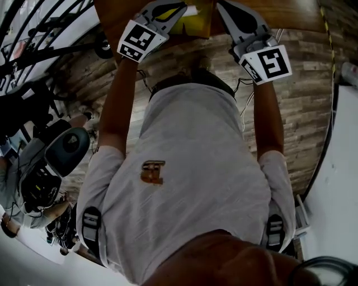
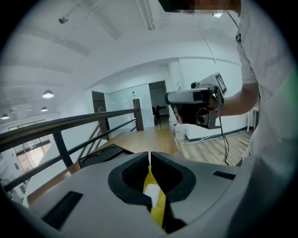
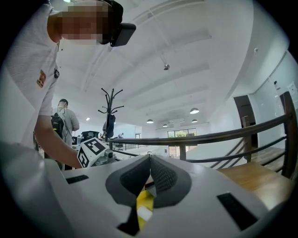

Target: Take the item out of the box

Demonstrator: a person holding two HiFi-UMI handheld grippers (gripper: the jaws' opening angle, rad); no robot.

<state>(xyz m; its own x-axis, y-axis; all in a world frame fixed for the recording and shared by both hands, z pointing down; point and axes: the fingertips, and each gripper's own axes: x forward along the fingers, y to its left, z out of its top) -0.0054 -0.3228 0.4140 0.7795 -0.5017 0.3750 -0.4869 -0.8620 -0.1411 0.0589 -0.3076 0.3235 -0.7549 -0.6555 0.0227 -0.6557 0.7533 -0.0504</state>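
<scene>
Both grippers are raised over the wooden table [image 1: 291, 14], and a thin yellow packet [image 1: 197, 21] is held between them. In the left gripper view, my left gripper [image 2: 149, 157] is shut on the yellow and white packet [image 2: 156, 201], which runs back from the jaw tips. My right gripper [image 3: 150, 159] is likewise shut on the same yellow packet [image 3: 144, 201]. The head view shows the left gripper [image 1: 173, 8] at the packet's left edge and the right gripper [image 1: 222, 6] at its right edge. No box shows in any view.
A black tray [image 2: 100, 155] lies on the wooden table [image 2: 139, 139] beside a dark railing [image 2: 70, 122]. Camera gear [image 1: 61, 151] stands at the left, a white surface [image 1: 341, 184] at the right. A person [image 3: 65, 120] and a coat stand [image 3: 110, 109] are in the background.
</scene>
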